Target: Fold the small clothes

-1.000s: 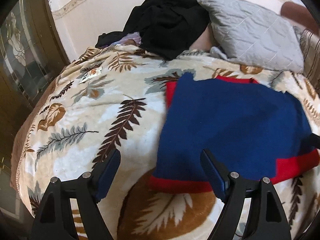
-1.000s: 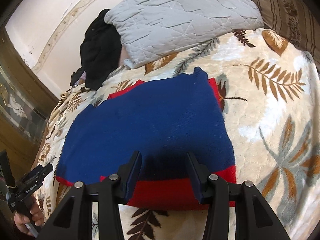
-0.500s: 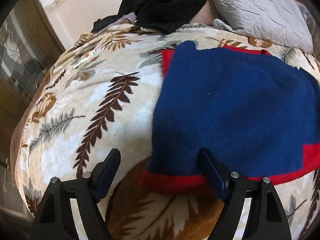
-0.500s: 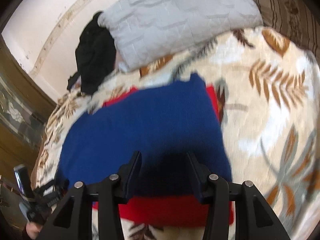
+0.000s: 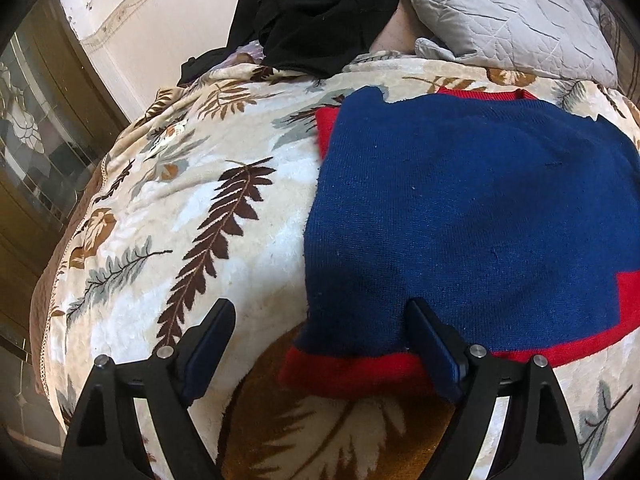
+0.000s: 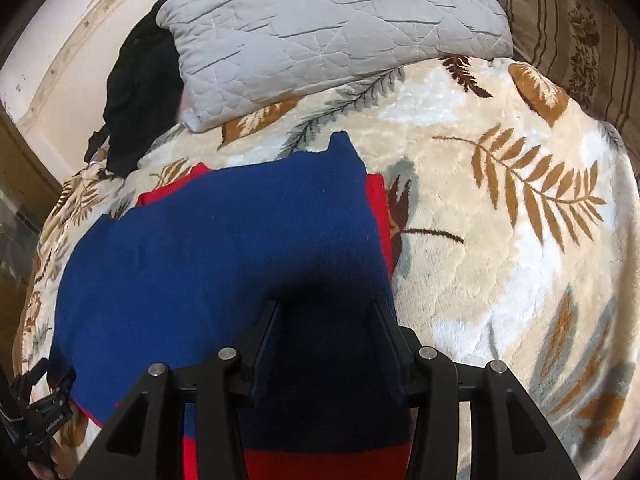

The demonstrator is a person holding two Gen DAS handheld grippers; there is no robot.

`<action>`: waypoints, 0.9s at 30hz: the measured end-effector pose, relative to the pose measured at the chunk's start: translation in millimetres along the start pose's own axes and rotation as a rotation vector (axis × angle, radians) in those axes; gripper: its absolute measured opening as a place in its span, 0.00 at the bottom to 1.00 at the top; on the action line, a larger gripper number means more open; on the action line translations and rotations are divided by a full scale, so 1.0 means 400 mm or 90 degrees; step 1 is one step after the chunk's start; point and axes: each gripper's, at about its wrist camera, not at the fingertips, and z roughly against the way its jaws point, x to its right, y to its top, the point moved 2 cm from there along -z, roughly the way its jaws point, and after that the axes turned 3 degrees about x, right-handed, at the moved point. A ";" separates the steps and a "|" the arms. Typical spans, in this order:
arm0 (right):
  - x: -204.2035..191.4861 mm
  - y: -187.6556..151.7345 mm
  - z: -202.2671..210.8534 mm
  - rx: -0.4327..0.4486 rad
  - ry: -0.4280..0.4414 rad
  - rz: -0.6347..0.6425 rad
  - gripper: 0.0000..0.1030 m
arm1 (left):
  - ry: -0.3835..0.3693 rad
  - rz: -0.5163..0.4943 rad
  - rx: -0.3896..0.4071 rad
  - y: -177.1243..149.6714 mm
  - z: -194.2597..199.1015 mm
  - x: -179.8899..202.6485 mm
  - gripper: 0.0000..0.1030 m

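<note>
A blue knit sweater (image 5: 460, 220) with a red hem (image 5: 352, 372) lies flat and folded on a leaf-print blanket (image 5: 180, 220). My left gripper (image 5: 319, 304) hangs low over its near left corner with its jaws opening. One finger is over the blue knit and the other over bare blanket, and the pads press on nothing. In the right wrist view the sweater (image 6: 220, 260) fills the left half. My right gripper (image 6: 327, 306) hovers over its near right part, jaws partly apart in shadow, with no fold pinched. The left gripper (image 6: 40, 412) shows at the lower left edge.
A grey quilted pillow (image 5: 500, 12) and a heap of black clothes (image 5: 320, 12) lie at the head of the bed. A white wall stands behind and a glass-panelled door (image 5: 32, 140) to the left. Striped brown bedding (image 6: 568, 20) lies far right. The blanket (image 6: 500, 240) spreads right of the sweater.
The left gripper sank toward the sweater's near left corner and its fingers spread a little. The right gripper slid forward over the sweater, so the red hem now lies under its body.
</note>
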 end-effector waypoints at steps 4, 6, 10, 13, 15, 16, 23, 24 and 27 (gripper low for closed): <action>0.019 -0.019 0.016 -0.014 0.011 -0.019 0.54 | -0.003 0.008 0.002 -0.003 0.000 -0.002 0.85; 0.032 -0.030 0.014 -0.032 0.006 -0.034 0.59 | -0.005 0.011 0.002 -0.004 0.001 -0.002 0.85; 0.053 -0.046 0.028 -0.045 0.029 -0.057 0.59 | -0.006 0.015 0.010 -0.010 0.003 -0.003 0.86; 0.036 -0.059 0.064 -0.013 0.003 -0.015 0.59 | -0.005 0.033 0.012 -0.016 0.001 -0.009 0.89; 0.017 -0.065 0.103 0.020 0.008 0.014 0.59 | 0.006 0.058 -0.002 -0.019 -0.007 -0.021 1.00; 0.009 -0.064 0.120 0.035 0.011 0.027 0.59 | 0.009 0.074 -0.013 -0.021 -0.012 -0.030 1.00; -0.046 -0.097 0.204 0.091 0.035 0.111 0.59 | -0.014 0.091 -0.040 -0.019 0.006 -0.045 1.00; -0.049 -0.107 0.196 0.077 0.040 0.115 0.59 | -0.015 0.091 -0.037 -0.020 0.015 -0.044 1.00; -0.049 -0.134 0.143 0.004 0.053 0.106 0.59 | -0.046 0.098 -0.025 -0.027 0.041 -0.041 1.00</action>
